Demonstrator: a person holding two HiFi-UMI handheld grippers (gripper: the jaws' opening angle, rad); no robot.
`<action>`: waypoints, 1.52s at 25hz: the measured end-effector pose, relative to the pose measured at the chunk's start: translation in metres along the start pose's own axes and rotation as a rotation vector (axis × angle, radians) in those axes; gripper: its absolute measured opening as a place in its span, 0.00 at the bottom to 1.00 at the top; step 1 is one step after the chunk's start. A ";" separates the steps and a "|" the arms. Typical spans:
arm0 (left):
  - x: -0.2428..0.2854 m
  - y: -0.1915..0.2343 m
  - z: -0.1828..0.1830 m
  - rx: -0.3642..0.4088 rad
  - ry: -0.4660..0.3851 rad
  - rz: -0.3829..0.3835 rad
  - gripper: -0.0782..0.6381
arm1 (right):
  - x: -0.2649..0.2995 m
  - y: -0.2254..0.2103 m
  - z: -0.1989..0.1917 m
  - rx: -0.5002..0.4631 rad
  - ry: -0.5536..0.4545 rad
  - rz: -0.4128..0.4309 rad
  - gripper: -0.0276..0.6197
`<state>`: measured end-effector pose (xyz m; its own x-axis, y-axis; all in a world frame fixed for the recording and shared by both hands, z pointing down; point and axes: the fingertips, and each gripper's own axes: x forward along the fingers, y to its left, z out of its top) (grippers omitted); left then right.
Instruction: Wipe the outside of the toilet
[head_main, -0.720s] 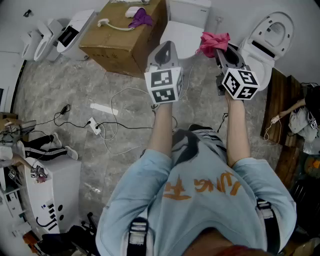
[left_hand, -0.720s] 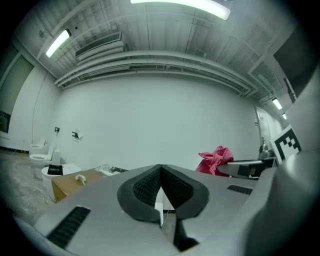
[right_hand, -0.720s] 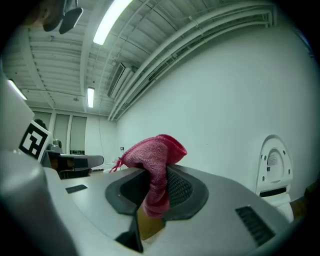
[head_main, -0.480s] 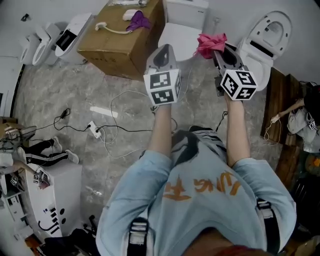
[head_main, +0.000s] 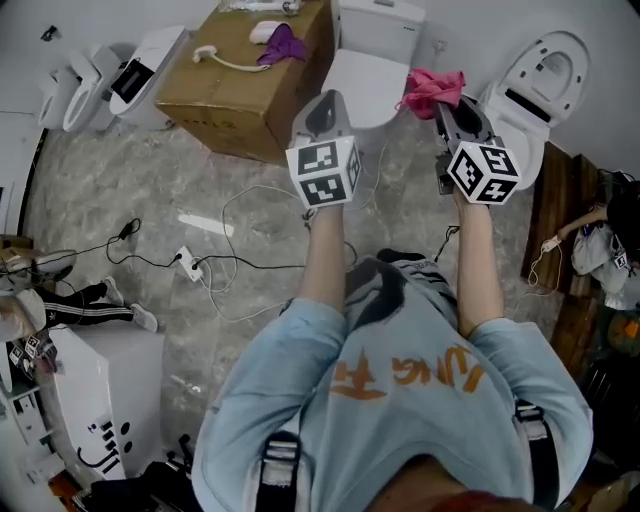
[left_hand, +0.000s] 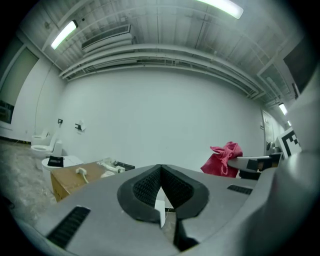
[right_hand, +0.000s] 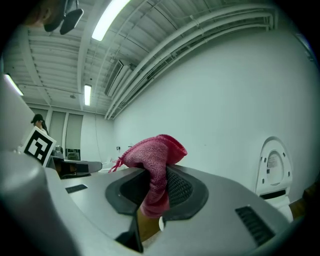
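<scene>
A white toilet (head_main: 372, 62) with its lid down stands against the far wall in the head view, just beyond both grippers. My right gripper (head_main: 452, 102) is shut on a pink cloth (head_main: 432, 87) that bunches out past its tip, to the right of the toilet's lid. The cloth (right_hand: 154, 161) is pinched between the jaws in the right gripper view. My left gripper (head_main: 322, 108) is shut and holds nothing, its tip near the toilet's front left. The pink cloth (left_hand: 223, 159) shows at the right of the left gripper view.
A brown cardboard box (head_main: 248, 80) with a purple cloth (head_main: 284, 42) on top sits left of the toilet. Another toilet (head_main: 535, 85) with its lid up stands at the right. More toilets (head_main: 110, 75) are at far left. Cables and a power strip (head_main: 190, 262) lie on the marble floor.
Both grippers and the cloth have barely shifted; the view moved slightly so the toilets sit a little lower and to the right.
</scene>
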<state>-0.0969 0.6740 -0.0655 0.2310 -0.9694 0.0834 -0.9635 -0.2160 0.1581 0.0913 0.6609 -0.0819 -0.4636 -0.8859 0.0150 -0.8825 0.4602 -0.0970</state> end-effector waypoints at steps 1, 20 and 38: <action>0.004 0.004 0.001 -0.007 0.000 0.002 0.13 | 0.002 -0.001 0.003 -0.007 -0.002 0.002 0.19; 0.053 0.056 -0.007 -0.013 -0.015 0.061 0.13 | 0.087 -0.002 -0.004 -0.149 0.024 0.044 0.19; 0.284 0.035 -0.016 0.027 0.026 0.060 0.13 | 0.274 -0.147 -0.004 -0.135 0.047 0.104 0.19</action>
<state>-0.0629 0.3926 -0.0207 0.1759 -0.9774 0.1175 -0.9789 -0.1611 0.1258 0.0935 0.3508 -0.0600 -0.5533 -0.8309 0.0587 -0.8307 0.5556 0.0344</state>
